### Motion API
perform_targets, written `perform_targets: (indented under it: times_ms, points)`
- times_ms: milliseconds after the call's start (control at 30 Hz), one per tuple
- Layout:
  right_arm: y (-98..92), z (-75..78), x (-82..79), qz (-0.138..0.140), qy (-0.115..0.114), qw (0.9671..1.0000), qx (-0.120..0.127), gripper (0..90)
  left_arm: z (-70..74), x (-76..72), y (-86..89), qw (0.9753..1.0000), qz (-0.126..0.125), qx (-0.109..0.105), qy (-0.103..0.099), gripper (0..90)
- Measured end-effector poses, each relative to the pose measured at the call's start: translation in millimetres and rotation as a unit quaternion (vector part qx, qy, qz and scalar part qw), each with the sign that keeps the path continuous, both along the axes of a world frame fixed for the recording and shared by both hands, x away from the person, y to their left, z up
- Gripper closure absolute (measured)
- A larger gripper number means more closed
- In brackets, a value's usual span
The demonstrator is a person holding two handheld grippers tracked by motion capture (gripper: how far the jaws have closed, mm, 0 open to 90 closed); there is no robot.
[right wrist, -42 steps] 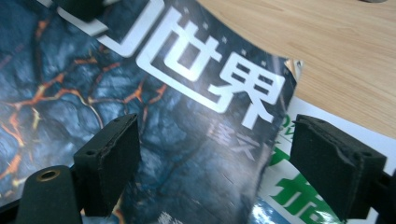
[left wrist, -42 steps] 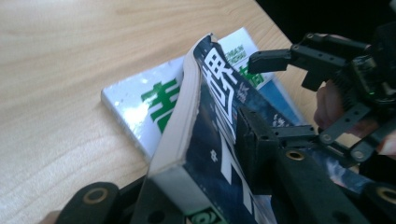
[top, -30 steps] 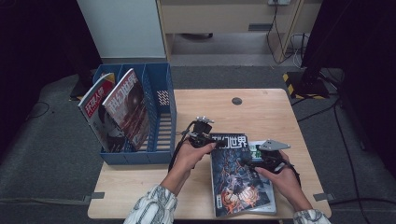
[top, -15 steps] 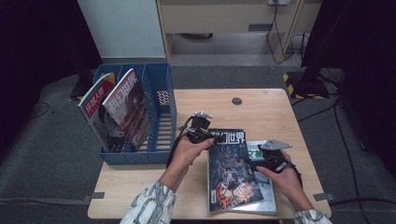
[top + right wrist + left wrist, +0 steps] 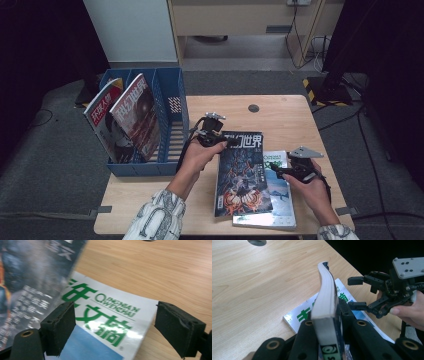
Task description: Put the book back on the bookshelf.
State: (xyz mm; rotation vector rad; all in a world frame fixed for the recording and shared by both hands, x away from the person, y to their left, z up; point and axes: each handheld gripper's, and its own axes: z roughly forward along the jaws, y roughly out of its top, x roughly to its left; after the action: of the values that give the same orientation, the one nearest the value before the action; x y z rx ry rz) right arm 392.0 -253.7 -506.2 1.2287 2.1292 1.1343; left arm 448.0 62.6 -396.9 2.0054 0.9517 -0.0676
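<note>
At table centre — my left gripper (image 5: 226, 142) clamps top edge of dark glossy sci-fi magazine (image 5: 242, 175), lifting it off white-green magazine (image 5: 276, 192); right gripper (image 5: 281, 170) jaws wide, empty. Risk — floppy pages sag, slip from corner pinch.

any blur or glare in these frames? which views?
Right gripper view: the dark magazine at left is smeared with motion blur; glare sits on the white magazine's glossy cover. Left gripper view: sharp, evenly lit. High view: the table is lit, its surroundings dark.
</note>
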Motion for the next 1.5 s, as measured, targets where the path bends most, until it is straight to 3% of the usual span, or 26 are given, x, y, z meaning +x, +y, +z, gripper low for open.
perform_targets:
  times_ms: [167,967,1067,1500]
  points:
    - [-10.5,0.0,1.2,-0.028,0.002,0.9996,0.002,17.0,6.8,1.4,2.9,1.0,-0.001,0.001,-0.005,81.6]
    - [-38.9,-5.9,2.9,-0.088,0.028,0.9957,-0.008,17.1,27.7,-1.6,10.4,0.9998,0.003,-0.008,-0.015,82.3]
    - [-41.9,-7.6,2.4,-0.098,0.039,0.9944,-0.009,17.1,33.1,-2.8,11.9,0.9998,0.003,-0.01,-0.018,82.3]
    - [-51.0,-10.7,2.4,-0.119,0.044,0.9916,-0.025,17.1,68.0,-9.3,23.9,0.9988,0.014,0.0,-0.047,82.3]
